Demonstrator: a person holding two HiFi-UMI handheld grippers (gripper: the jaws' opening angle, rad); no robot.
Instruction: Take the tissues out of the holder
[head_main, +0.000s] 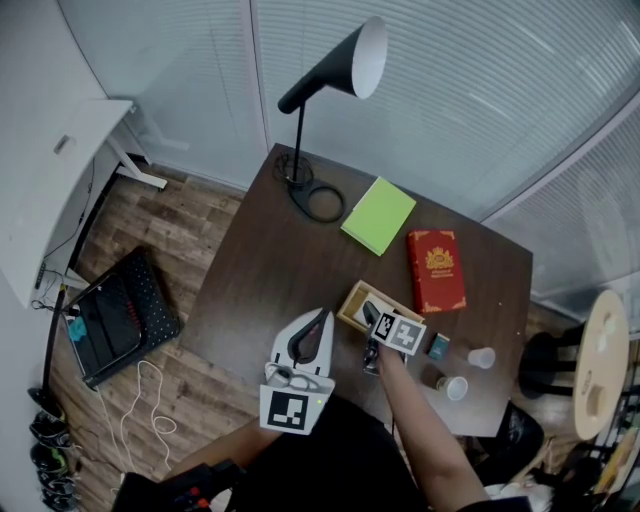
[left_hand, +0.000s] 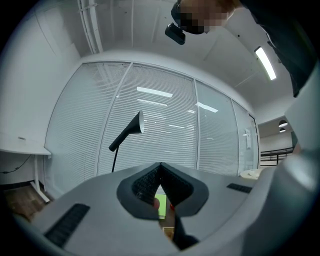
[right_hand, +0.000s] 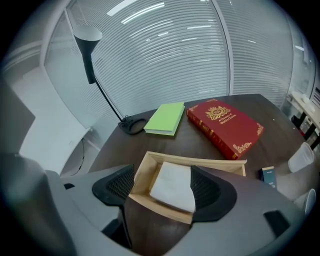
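A shallow wooden holder (right_hand: 201, 163) lies on the dark table (head_main: 260, 290) with a flat stack of white tissues (right_hand: 172, 186) inside it. My right gripper (right_hand: 162, 185) hovers low over it, open, one pad (right_hand: 116, 187) outside the holder's left wall and the other pad (right_hand: 209, 192) beside the stack's right edge. In the head view the holder (head_main: 352, 303) peeks out from under the right gripper (head_main: 372, 312). The left gripper (head_main: 318, 318) hangs to the holder's left, tilted up toward the blinds; its tips (left_hand: 160, 167) meet and hold nothing.
A black desk lamp (head_main: 330, 70) stands at the table's far corner. A green notebook (head_main: 378, 215) and a red book (head_main: 437, 270) lie beyond the holder. To its right are a small dark box (head_main: 438, 347) and two clear cups (head_main: 481, 357).
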